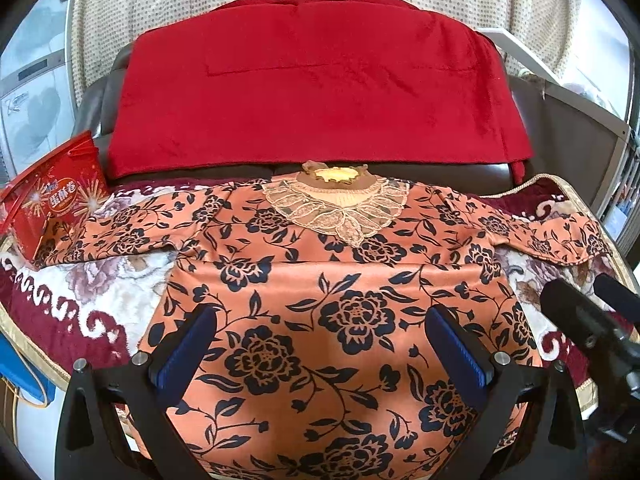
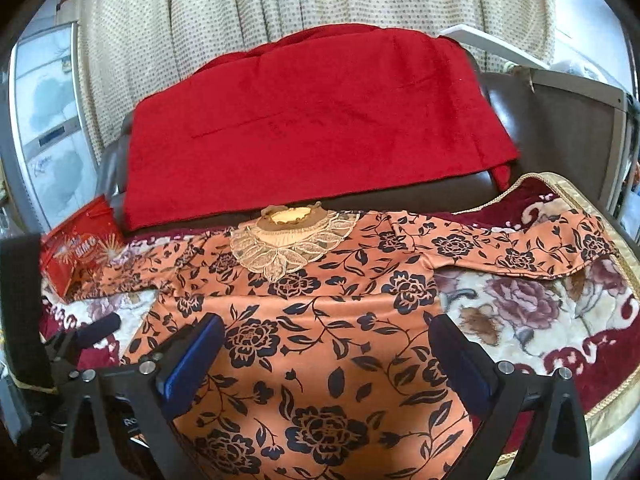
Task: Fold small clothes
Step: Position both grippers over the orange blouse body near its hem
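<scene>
An orange top with dark blue flower print lies flat, front up, on a flowered blanket. Its lace collar is at the far side and both sleeves are spread out sideways. It also shows in the right wrist view, with its collar far and the right sleeve stretched right. My left gripper is open and empty above the body of the top. My right gripper is open and empty above the same cloth, and shows at the right edge of the left wrist view.
A red blanket hangs over the dark sofa back behind the top. A red snack box stands at the left by the left sleeve, also in the right wrist view. Dotted curtains hang behind.
</scene>
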Tool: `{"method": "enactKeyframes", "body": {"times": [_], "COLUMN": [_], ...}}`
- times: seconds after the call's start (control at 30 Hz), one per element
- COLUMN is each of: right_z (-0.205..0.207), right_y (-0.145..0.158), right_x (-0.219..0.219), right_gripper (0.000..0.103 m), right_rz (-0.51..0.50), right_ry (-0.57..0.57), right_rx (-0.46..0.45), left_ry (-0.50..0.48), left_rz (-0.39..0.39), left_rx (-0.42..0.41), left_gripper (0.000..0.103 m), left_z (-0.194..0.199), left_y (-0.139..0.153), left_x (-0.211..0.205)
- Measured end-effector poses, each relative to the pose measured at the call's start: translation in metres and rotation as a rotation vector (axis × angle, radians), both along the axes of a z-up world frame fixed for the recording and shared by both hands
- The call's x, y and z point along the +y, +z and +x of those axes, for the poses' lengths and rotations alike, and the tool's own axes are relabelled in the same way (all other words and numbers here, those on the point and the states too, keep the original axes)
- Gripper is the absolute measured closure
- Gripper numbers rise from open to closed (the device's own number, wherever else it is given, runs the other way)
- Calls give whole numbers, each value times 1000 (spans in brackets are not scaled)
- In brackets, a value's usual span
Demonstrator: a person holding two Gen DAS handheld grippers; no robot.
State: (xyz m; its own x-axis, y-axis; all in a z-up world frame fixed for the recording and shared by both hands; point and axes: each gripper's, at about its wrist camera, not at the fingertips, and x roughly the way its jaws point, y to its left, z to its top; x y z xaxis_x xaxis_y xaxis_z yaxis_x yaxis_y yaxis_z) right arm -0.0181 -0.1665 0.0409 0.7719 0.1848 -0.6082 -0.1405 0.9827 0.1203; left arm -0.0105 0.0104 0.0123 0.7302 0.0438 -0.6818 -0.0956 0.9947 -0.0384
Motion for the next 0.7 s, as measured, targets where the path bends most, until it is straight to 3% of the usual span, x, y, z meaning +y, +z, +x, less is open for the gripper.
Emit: {"method": "enactKeyframes", "body": {"times": [0.23,0.7], "right_z": [-1,-1], "right_y": [0,3], "right_x": [-5,-4], "right_gripper": [0,0], "right_rz": [-19,-67], "right_ry": [-16,-23], "right_rx": [-2,-12], "left_ry": [7,26], "left_rz": [27,4], "left_rx": [27,-29], "left_gripper": [0,0], "left_z": [0,-1], "left_y": [2,3], "left_x": [-1,2]}}
